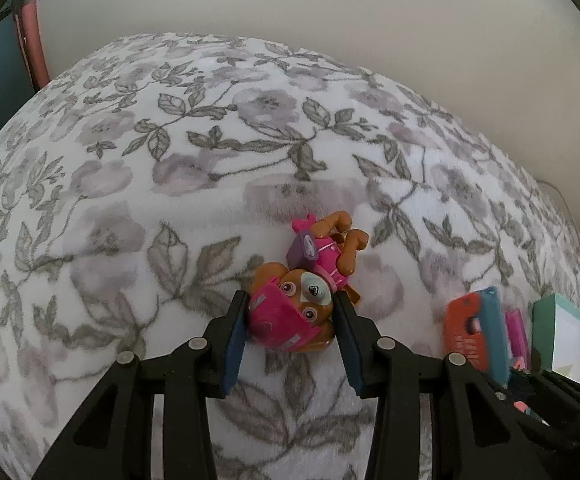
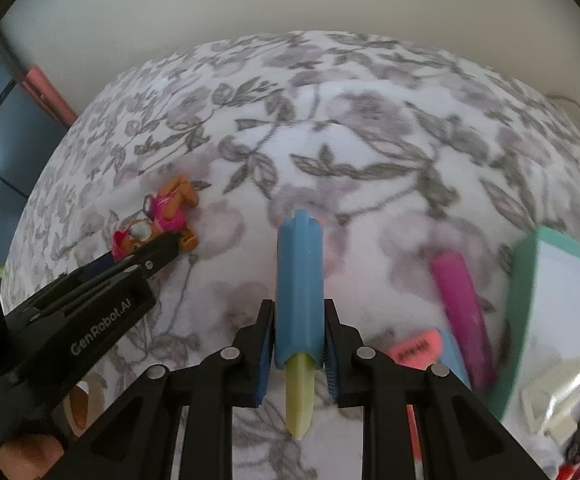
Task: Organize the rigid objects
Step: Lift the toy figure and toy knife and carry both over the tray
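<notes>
Over floral bedding, left gripper [image 1: 290, 316] fingers pinch the pup toy [image 1: 301, 300]; right gripper [image 2: 298, 348] fingers clamp a blue tool [image 2: 298, 280].

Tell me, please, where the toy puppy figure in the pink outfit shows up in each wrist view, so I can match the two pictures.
Left wrist view: the toy puppy figure lies lower centre, its head between the left gripper fingers.
Right wrist view: the same toy puppy figure lies at left of centre, with the left gripper reaching in from the lower left.
Shared landmark: the floral blanket under the toy in both views.
</notes>
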### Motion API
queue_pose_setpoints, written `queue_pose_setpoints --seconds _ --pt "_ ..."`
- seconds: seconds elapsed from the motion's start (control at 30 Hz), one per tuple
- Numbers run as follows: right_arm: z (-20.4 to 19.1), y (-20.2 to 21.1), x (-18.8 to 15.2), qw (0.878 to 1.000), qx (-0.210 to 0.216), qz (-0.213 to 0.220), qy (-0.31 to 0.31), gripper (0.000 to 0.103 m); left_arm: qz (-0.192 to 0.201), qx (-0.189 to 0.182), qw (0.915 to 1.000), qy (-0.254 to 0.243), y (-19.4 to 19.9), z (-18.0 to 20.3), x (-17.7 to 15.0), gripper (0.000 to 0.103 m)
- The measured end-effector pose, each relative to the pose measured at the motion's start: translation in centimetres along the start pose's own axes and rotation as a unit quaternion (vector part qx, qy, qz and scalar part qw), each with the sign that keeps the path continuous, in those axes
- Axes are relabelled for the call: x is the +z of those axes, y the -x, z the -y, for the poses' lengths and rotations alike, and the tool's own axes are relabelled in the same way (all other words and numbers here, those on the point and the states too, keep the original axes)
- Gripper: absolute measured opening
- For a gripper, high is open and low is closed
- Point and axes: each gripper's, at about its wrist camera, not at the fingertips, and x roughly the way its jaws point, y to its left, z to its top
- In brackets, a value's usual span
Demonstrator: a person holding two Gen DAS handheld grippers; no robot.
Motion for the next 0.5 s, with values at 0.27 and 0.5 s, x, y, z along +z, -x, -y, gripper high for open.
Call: queue_pose_setpoints --seconds 0.27,0.5 --pt "3.7 4.2 -2.8 0.996 0.023 0.026 -0.084 0.023 -0.01 -0.001 0.9999 -0.009 2.8 1.8 -1.3 0.044" --pt "8.0 9.6 -6.1 0.985 0.0 0.066 -0.159 0.023 0.006 -0.021 0.9994 -0.027 7.4 6.3 -2.2 0.044"
